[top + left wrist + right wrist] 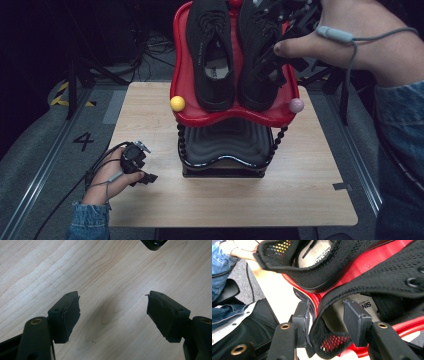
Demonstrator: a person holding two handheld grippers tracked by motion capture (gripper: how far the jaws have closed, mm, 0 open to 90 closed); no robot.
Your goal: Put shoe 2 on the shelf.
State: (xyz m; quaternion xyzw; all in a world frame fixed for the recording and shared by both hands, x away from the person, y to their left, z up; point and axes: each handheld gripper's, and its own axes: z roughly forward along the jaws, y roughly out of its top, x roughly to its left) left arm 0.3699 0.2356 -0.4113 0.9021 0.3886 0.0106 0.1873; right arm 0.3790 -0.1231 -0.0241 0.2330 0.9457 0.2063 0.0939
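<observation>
The right hand [360, 37] is reaching in from the upper right, angling the right gripper [325, 315] down over the heel of the right-hand black shoe [260, 55]. Its jaws are standing partly apart (one outside the heel collar, one inside), not visibly pressing it. That shoe is sitting beside the other shoe [212, 55] on the red tray [227, 117]. The left hand [112, 175] is resting near the wooden table [300, 190] edge, the left gripper [113, 315] gaping wide over bare wood.

A lab-like recording bay: dark surrounds, floor rails [41, 170], hazard tape [62, 95], cables, a floor-painted 4 [83, 141].
</observation>
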